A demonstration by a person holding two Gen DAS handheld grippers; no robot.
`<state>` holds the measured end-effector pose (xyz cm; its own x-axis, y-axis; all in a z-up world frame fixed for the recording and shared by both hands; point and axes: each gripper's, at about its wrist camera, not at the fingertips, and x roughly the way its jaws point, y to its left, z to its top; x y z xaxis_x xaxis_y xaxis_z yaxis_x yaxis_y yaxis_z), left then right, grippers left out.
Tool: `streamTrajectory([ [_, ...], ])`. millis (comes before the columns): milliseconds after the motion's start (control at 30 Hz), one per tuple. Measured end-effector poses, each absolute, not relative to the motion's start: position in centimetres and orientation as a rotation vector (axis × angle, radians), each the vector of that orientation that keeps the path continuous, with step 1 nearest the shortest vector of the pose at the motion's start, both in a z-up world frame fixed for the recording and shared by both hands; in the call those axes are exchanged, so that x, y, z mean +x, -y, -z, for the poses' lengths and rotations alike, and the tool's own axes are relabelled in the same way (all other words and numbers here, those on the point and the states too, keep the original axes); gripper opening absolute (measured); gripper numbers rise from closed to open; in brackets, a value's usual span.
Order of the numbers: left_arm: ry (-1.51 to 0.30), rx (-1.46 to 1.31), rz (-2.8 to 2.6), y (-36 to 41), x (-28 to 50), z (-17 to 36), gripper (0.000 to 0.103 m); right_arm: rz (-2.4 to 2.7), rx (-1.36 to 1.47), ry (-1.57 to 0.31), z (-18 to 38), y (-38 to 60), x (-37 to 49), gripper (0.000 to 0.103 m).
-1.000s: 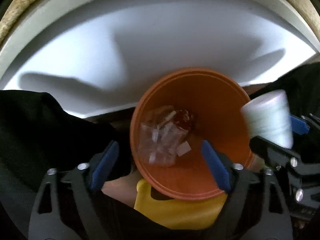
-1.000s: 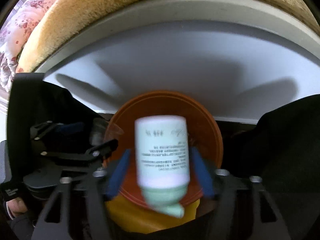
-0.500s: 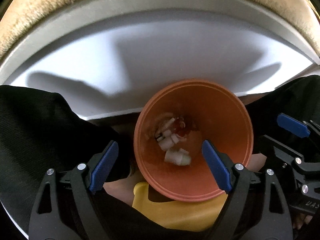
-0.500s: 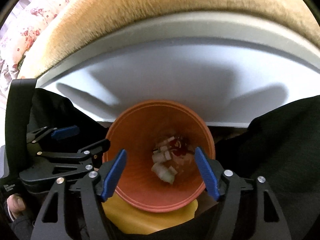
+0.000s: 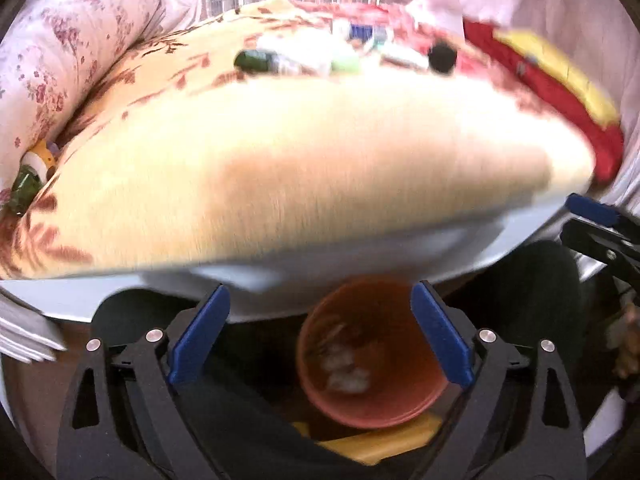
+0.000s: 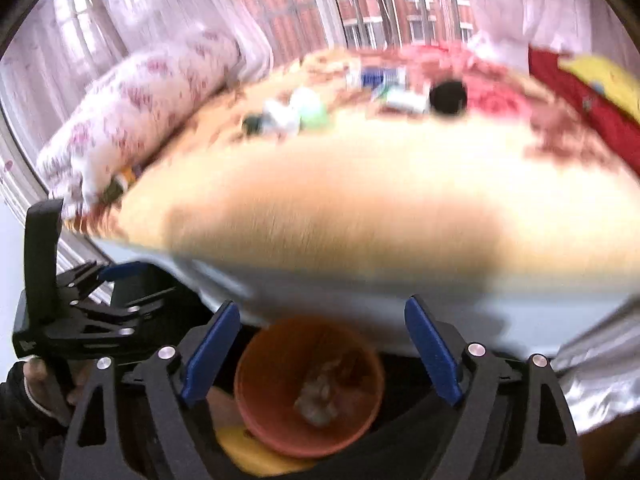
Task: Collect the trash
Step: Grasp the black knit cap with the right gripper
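Observation:
An orange bin [image 5: 370,356] stands on the floor below the bed edge, with pale trash pieces [image 5: 346,372] at its bottom; it also shows in the right wrist view [image 6: 308,384]. My left gripper [image 5: 320,338] is open and empty above the bin. My right gripper [image 6: 320,350] is open and empty above it too. On the bed, far back, lie several items: a dark green bottle [image 5: 256,60], a light green item [image 5: 346,62], a black round thing [image 5: 442,56] and white pieces [image 6: 404,98]. Both views are blurred.
A yellow blanket [image 5: 300,168] covers the bed above a white bed side [image 5: 360,256]. A floral pillow [image 5: 60,72] lies at the left, red and yellow fabric [image 5: 560,92] at the right. A yellow object [image 5: 380,440] sits beneath the bin. Windows stand behind.
One second ago my right gripper had a white bottle between its fingers over the bin; it dropped in. Both grippers have since tilted up, bringing the bed top into view.

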<state>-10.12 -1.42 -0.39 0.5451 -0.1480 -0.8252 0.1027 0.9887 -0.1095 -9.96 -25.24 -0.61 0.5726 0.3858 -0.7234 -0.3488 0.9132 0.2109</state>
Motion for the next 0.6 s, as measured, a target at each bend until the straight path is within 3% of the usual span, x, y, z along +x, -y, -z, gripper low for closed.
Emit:
streamTrajectory([
  [300, -0.938, -0.191, -0.007, -2.0, 1.0, -1.4, 0.090, -0.320, 0.112, -0.759, -4.1, 28.2, 3.8, 0.083],
  [600, -0.880, -0.180, -0.096, -3.7, 4.2, -1.2, 0.090, -0.155, 0.310, -0.901, -1.2, 31.6, 19.9, 0.085],
])
